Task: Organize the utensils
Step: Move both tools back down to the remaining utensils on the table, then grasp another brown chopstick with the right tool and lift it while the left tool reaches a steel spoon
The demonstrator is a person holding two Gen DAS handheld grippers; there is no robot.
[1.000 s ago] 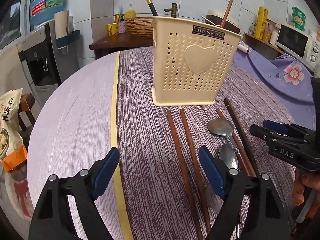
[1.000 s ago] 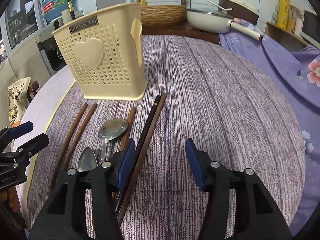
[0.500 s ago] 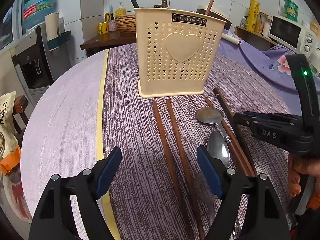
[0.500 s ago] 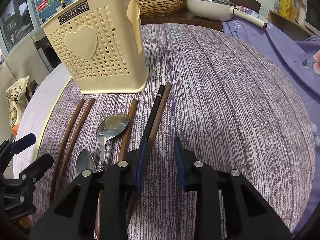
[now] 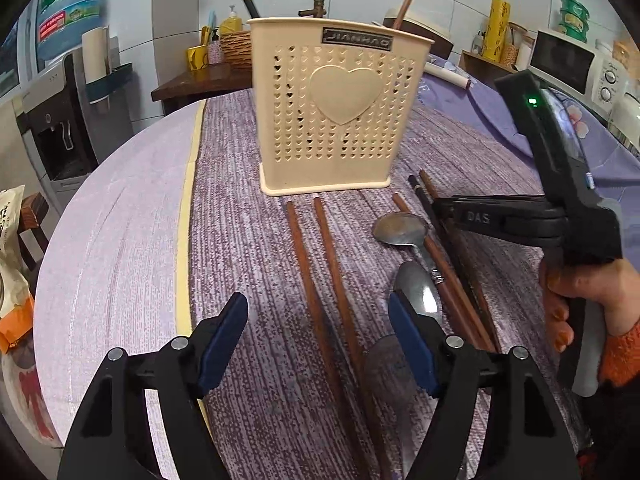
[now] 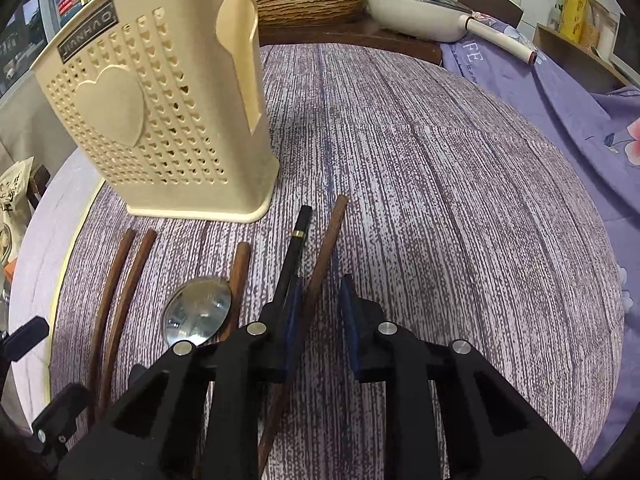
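One brown chopstick (image 6: 320,276) between half-open right gripper (image 6: 320,308) pads, left gripper (image 5: 318,344) open wide.

The right tongs (image 6: 322,312) cover the near lengths of the black chopstick (image 6: 297,236) and the brown chopstick (image 6: 326,248) between their pads, so contact cannot be told. Their body also hides the spoon (image 6: 198,312) handle. Behind the left tongs (image 5: 318,344), the two brown chopsticks (image 5: 320,280) run off the lower edge, and the near spoon (image 5: 418,294) is partly behind the right pad. Inside the holder (image 5: 340,120), two sticks show only their tops.
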